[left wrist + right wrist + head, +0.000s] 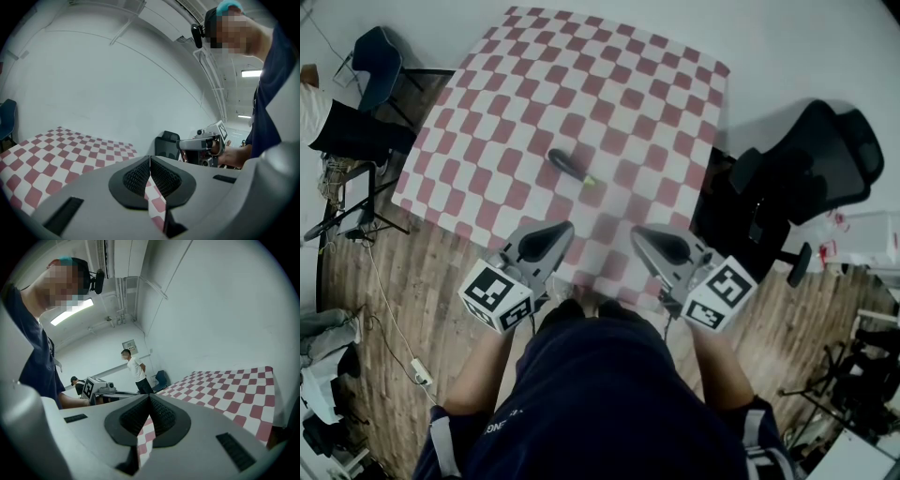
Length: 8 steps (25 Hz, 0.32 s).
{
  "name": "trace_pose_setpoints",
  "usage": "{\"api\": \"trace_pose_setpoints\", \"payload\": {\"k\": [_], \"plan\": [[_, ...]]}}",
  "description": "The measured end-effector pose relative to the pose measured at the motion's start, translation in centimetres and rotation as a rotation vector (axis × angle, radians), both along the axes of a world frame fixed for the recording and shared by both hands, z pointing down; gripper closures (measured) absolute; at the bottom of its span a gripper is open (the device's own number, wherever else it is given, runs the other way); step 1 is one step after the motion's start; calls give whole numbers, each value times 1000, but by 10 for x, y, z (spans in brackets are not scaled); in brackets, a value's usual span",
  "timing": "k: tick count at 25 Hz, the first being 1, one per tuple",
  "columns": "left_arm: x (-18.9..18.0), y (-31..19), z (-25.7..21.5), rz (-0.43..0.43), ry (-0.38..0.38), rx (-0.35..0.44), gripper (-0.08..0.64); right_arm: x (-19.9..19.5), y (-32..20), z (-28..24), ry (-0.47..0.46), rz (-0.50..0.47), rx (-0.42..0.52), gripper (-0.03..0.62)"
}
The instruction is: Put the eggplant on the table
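One eggplant (570,166) lies on the checked bench (647,84) in the head view, well apart from the left tool (555,232) and the right tool (645,236) at the near edge. We judge the placing done, with nothing left. In the left gripper view, that tool's jaws meet, empty. In the right gripper view we see the same: jaws together on nothing. We count two tools and one bench.

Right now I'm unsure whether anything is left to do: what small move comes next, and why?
Probably just hold both grippers back: the eggplant already lies on the checkered table, and the left gripper and right gripper are shut and empty.
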<state>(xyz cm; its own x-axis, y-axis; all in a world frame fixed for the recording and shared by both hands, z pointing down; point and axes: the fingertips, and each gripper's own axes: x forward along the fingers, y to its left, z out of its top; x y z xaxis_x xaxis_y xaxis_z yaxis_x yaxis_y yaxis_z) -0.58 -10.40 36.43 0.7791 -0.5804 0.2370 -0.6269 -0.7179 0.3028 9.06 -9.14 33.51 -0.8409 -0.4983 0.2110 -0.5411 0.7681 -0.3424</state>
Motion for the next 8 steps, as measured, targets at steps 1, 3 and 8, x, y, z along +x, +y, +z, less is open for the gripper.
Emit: {"api": "trace_pose_setpoints", "payload": {"k": [1, 3, 8], "plan": [[0, 0, 0, 1, 0, 1, 532, 0, 0, 1, 1, -3, 0, 575], [0, 0, 1, -1, 1, -1, 532, -1, 0, 2, 4, -7, 0, 575], [-1, -1, 3, -5, -1, 1, 532, -2, 1, 4, 7, -11, -12, 575]]}}
